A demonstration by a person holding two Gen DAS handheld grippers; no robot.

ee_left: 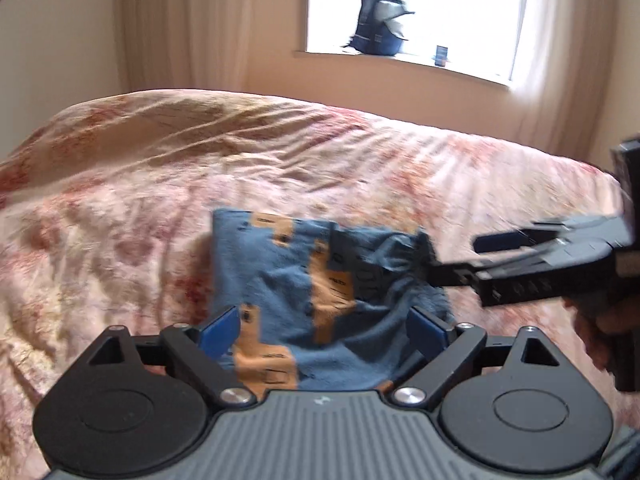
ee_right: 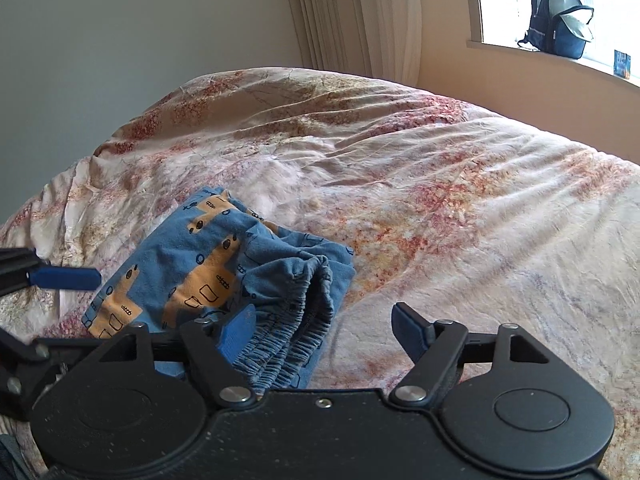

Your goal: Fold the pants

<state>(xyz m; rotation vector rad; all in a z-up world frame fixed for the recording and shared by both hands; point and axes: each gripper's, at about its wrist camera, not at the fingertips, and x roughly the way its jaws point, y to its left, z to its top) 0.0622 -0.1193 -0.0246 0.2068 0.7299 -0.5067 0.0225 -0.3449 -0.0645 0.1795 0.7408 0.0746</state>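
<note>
there, folded pants (ee_right: pixel 224 280) on bed (ee_right: pixel 440 184)

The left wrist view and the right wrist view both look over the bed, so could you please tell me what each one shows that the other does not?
Only the left wrist view shows the person's hand holding the right gripper, seen side-on next to the pants.

Only the right wrist view shows the gathered elastic waistband lying open toward the camera, and the grey wall.

Both show the folded blue and orange pants on the floral bedspread, the backpack on the windowsill, the curtain, and open jaws gripping nothing.
</note>
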